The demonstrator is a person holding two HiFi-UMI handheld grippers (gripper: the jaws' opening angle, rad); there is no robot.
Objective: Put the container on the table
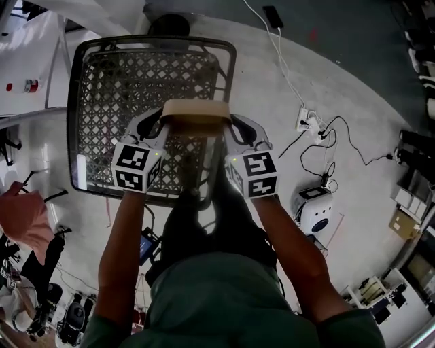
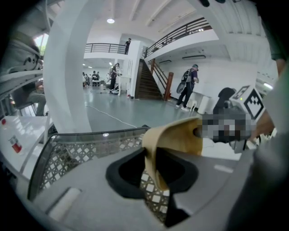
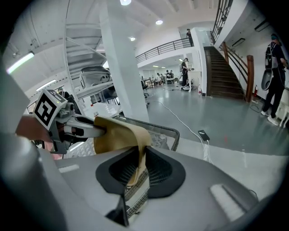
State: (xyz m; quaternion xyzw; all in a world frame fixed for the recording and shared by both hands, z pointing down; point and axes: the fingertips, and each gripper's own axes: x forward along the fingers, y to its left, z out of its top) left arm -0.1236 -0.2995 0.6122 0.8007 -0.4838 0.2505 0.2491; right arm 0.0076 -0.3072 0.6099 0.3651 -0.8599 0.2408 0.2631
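Observation:
The container is a dark lattice basket (image 1: 136, 88) with a tan strap handle (image 1: 196, 110), hanging over the grey floor. My left gripper (image 1: 160, 126) is shut on the handle's left end and my right gripper (image 1: 234, 129) is shut on its right end. In the left gripper view the tan handle (image 2: 171, 135) bends down between the jaws of my left gripper (image 2: 151, 168), above the basket rim (image 2: 90, 134), with the right gripper (image 2: 235, 118) opposite. In the right gripper view the handle (image 3: 118, 133) runs into my right gripper (image 3: 137, 169), and the left gripper (image 3: 67, 124) holds the far end.
A white table (image 1: 27, 61) carrying a small red item lies left of the basket. On the floor to the right are a power strip with cables (image 1: 309, 121), a phone (image 1: 273, 16) and a small white machine (image 1: 314, 207). A white pillar (image 3: 119, 67) stands close ahead.

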